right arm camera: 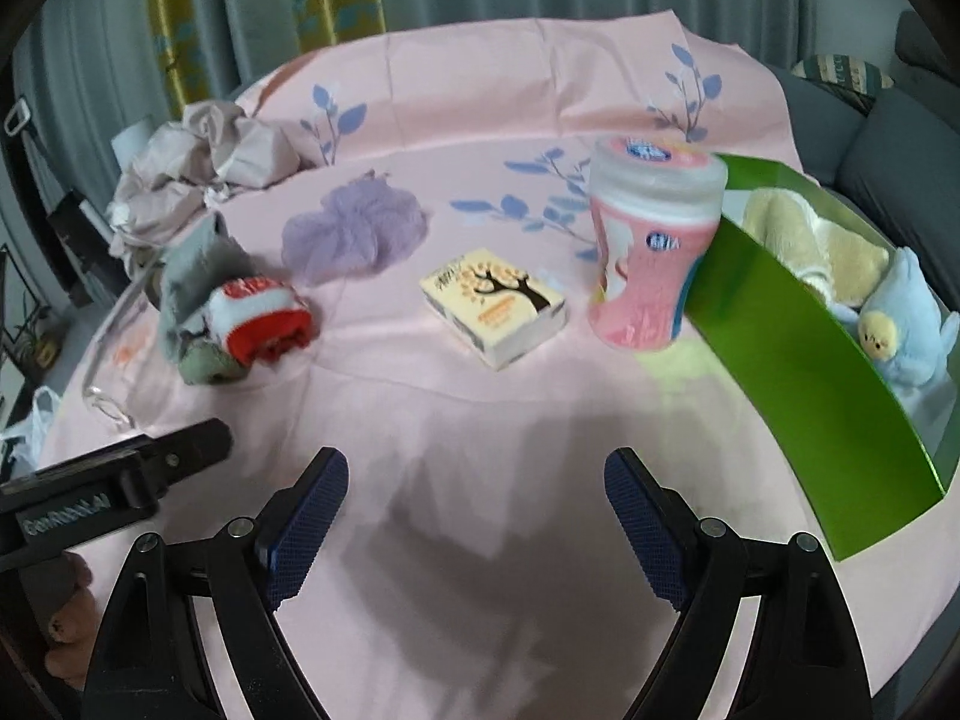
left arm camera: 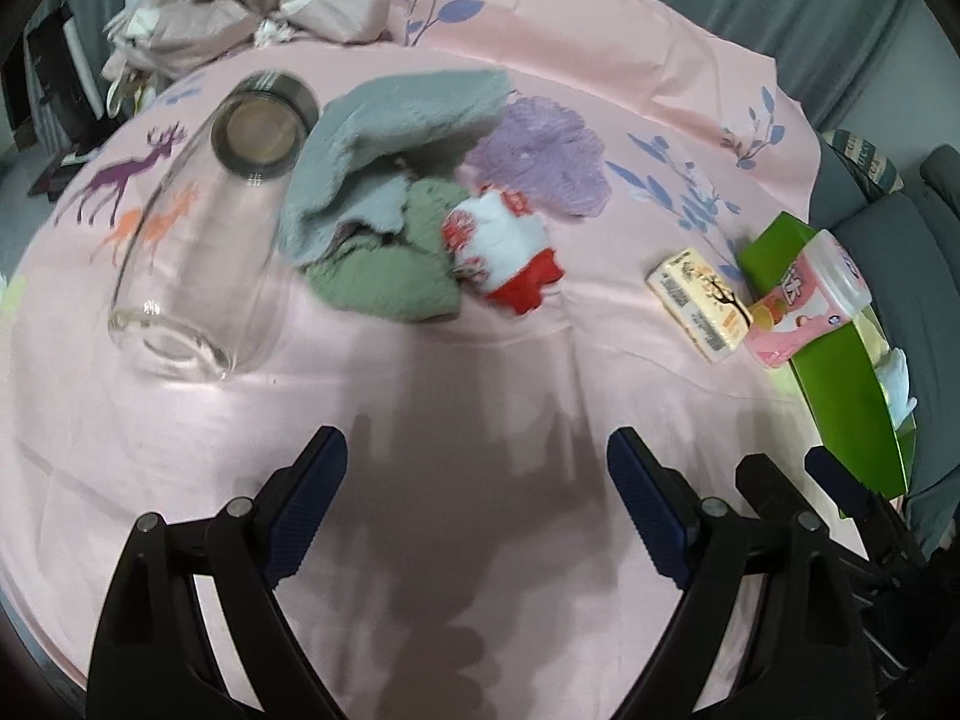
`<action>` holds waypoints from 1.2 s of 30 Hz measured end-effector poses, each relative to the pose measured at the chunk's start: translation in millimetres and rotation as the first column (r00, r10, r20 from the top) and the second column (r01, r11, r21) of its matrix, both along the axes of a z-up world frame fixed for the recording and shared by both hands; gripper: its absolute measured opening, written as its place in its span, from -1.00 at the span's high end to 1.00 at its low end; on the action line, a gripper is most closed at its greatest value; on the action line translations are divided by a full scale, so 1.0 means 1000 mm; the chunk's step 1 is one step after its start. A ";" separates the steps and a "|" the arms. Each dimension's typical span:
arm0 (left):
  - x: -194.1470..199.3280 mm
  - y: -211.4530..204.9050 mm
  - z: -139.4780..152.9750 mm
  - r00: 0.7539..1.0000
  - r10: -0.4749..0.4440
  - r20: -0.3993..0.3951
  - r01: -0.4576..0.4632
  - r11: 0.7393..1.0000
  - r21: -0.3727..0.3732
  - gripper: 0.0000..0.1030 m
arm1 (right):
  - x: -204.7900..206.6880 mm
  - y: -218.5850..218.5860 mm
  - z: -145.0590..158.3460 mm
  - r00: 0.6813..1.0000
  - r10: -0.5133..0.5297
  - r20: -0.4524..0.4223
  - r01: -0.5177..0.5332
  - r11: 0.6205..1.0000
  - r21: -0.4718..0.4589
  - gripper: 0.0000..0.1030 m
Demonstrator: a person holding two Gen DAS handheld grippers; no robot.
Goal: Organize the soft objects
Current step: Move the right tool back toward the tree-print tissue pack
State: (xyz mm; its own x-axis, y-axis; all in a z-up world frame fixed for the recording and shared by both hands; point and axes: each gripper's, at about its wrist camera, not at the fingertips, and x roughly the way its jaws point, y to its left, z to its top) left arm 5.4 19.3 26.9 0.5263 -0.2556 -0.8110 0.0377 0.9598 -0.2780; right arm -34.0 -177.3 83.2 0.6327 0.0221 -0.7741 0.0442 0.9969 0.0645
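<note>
On the pink tablecloth lies a heap of soft things: a grey towel (left arm camera: 384, 138), a green cloth (left arm camera: 384, 282) and a red and white sock (left arm camera: 504, 252), with a purple bath puff (left arm camera: 540, 150) behind. The heap also shows in the right wrist view, with the sock (right arm camera: 258, 312) and the puff (right arm camera: 354, 228). A green box (right arm camera: 798, 384) at the right holds a beige plush (right arm camera: 816, 240) and a blue plush (right arm camera: 906, 318). My left gripper (left arm camera: 477, 474) is open and empty, short of the heap. My right gripper (right arm camera: 477, 480) is open and empty, short of the tissue pack (right arm camera: 495, 306).
A clear glass jar (left arm camera: 198, 228) lies on its side left of the heap. A pink wipes canister (right arm camera: 654, 240) stands against the green box. Crumpled beige fabric (left arm camera: 252, 6) lies at the far left edge. A grey sofa (right arm camera: 900, 138) is beyond the table at the right.
</note>
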 end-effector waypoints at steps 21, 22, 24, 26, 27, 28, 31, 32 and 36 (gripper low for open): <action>-0.025 0.035 0.006 0.999 0.000 -0.040 -0.006 0.989 -0.150 -0.30 | 0.064 0.017 0.024 0.994 -0.038 -0.103 0.049 0.994 0.102 -0.71; -0.026 0.034 0.006 0.999 -0.005 -0.039 -0.001 0.989 -0.145 -0.27 | 0.071 0.017 0.021 0.992 -0.051 -0.118 0.060 0.995 0.080 -0.71; -0.028 0.035 0.005 0.999 -0.008 -0.042 0.002 0.990 -0.143 -0.27 | 0.094 0.018 0.014 0.982 -0.086 -0.171 0.096 0.994 0.053 -0.71; -0.029 0.036 0.004 0.999 -0.009 -0.048 0.001 0.988 -0.151 -0.27 | 0.113 0.019 0.005 0.967 -0.115 -0.229 0.132 0.989 0.060 -0.71; -0.030 0.037 0.003 0.999 -0.011 -0.053 0.002 0.988 -0.157 -0.27 | 0.121 0.018 -0.002 0.952 -0.152 -0.266 0.172 0.984 0.052 -0.71; -0.030 0.037 0.004 0.999 -0.013 -0.053 0.005 0.987 -0.161 -0.27 | 0.125 0.016 -0.004 0.940 -0.190 -0.282 0.211 0.977 0.044 -0.71; -0.032 0.037 0.005 0.998 -0.026 -0.053 0.017 0.986 -0.166 -0.27 | 0.130 0.009 -0.014 0.905 -0.291 -0.310 0.332 0.939 0.088 -0.71; -0.033 0.037 0.006 0.998 -0.034 -0.052 0.025 0.986 -0.168 -0.27 | 0.133 0.008 -0.018 0.895 -0.314 -0.318 0.354 0.932 0.075 -0.71; -0.034 0.034 0.004 0.997 -0.048 -0.056 0.039 0.987 -0.154 -0.27 | 0.141 0.003 -0.022 0.890 -0.369 -0.267 0.395 0.917 0.053 -0.71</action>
State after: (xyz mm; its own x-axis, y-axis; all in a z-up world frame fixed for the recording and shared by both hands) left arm -28.5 53.4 30.5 0.4641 -0.4009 -0.7898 0.0579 0.9035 -0.4246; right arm 107.0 -174.0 60.9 0.3978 -0.0951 -0.9125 0.4481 0.8880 0.1027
